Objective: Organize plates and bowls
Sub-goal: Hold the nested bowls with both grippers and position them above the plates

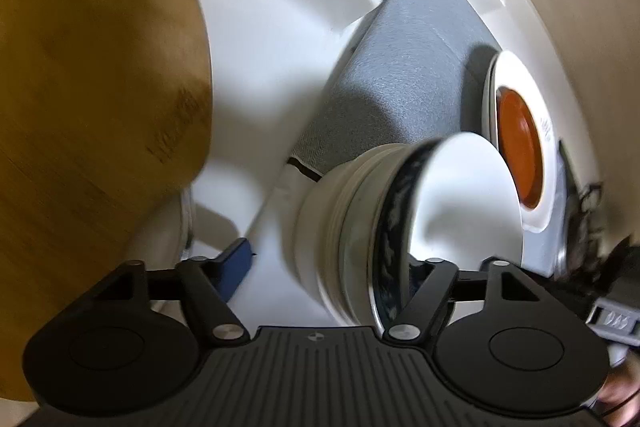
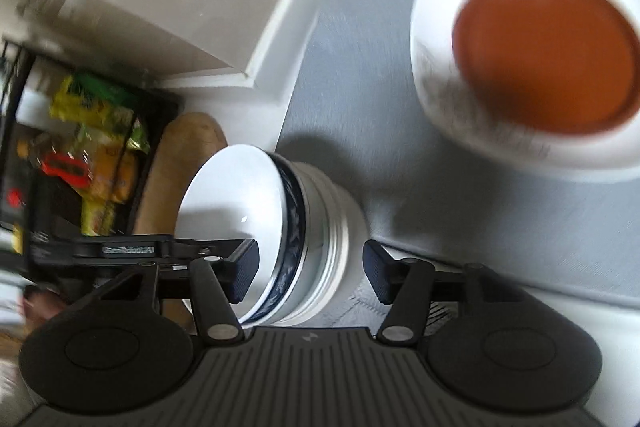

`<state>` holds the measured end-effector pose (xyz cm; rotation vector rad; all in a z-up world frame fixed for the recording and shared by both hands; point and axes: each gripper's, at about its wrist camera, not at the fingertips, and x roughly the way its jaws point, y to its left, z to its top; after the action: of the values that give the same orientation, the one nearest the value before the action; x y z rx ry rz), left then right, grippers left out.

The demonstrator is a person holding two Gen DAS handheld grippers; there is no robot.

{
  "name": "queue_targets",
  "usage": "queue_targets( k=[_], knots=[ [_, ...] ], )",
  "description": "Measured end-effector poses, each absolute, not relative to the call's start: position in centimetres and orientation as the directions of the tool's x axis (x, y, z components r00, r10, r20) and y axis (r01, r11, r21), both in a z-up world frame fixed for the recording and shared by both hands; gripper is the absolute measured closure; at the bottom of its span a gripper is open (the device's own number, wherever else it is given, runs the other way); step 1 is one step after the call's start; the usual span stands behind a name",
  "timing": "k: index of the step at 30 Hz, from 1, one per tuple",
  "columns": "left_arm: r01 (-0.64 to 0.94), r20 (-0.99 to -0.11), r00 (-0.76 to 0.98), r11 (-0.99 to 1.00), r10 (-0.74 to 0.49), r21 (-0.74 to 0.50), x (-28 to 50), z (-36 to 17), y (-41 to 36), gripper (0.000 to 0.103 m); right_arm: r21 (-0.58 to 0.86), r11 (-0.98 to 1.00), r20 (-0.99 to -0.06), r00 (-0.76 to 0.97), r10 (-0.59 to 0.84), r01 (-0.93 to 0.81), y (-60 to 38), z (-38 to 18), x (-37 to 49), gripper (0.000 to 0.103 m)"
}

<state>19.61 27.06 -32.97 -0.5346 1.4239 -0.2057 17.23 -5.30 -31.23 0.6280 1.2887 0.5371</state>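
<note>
Black housing of each tool fills the bottom of both wrist views. A large round wooden board (image 1: 92, 87), blurred and cut off by the left edge, looms at the left tool's side. On the grey mat (image 2: 360, 67) lies one white plate with an orange centre (image 2: 548, 51), smeared by motion and clipped at the right. Nearer stands a stack of bowls (image 2: 304, 227) (the count is hard to make out; perhaps four), the top one white inside with a dark blue patterned rim. The right tool (image 2: 310, 271) is spread wide, the stack between its pads. The left tool (image 1: 332, 263) also stands wide at the same stack; its right pad is hidden behind the bowls. Blurred yellow packets (image 2: 100, 131) lie left.
</note>
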Motion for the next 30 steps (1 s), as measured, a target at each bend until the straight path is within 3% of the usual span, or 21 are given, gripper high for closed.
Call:
queue_targets(
  k=[5, 6, 7, 9, 10, 14, 18, 23, 30],
  knots=[
    [-0.206, -0.877, 0.162, 0.854, -0.452, -0.478, 20.1, -33.3, 27.1, 0.028, 0.710, 0.703, -0.697, 0.181, 0.693, 0.044, -4.1, -33.6, 17.9, 0.037],
    [-0.205, -0.874, 0.166, 0.851, -0.456, -0.483, 20.1, -33.1, 27.1, 0.039, 0.704, 0.709, -0.704, 0.182, 0.687, 0.044, -3.9, -33.7, 18.1, 0.037],
    [-0.198, -0.864, 0.170, 0.842, -0.474, -0.501, 20.1, -32.7, 27.1, 0.059, 0.696, 0.717, -0.710, 0.184, 0.680, 0.036, -3.7, -33.5, 18.1, 0.037],
    [-0.177, -0.867, 0.164, 0.851, -0.470, -0.495, 20.1, -32.0, 26.8, 0.062, 0.683, 0.731, -0.718, 0.189, 0.669, 0.008, -3.5, -33.0, 17.9, 0.041],
    [-0.166, -0.870, 0.168, 0.856, -0.464, -0.489, 20.0, -31.9, 26.7, 0.062, 0.673, 0.740, -0.726, 0.189, 0.661, -0.003, -3.5, -32.8, 17.8, 0.046],
    [-0.153, -0.871, 0.177, 0.862, -0.458, -0.484, 20.0, -31.9, 26.4, 0.061, 0.670, 0.740, -0.721, 0.191, 0.666, -0.052, -3.7, -32.0, 17.7, 0.052],
    [-0.175, -0.878, 0.172, 0.863, -0.446, -0.473, 20.1, -32.0, 26.1, 0.058, 0.662, 0.747, -0.727, 0.187, 0.660, -0.065, -3.6, -31.7, 17.9, 0.055],
    [-0.134, -0.926, 0.174, 0.924, -0.334, -0.359, 19.7, -30.1, 23.9, 0.062, 0.648, 0.759, -0.737, 0.192, 0.647, -0.069, -3.3, -31.4, 18.1, 0.058],
    [-0.120, -0.940, 0.145, 0.937, -0.309, -0.327, 20.0, -29.4, 22.6, 0.062, 0.637, 0.767, -0.740, 0.215, 0.637, -0.078, -3.9, -30.9, 17.5, 0.060]
  ],
)
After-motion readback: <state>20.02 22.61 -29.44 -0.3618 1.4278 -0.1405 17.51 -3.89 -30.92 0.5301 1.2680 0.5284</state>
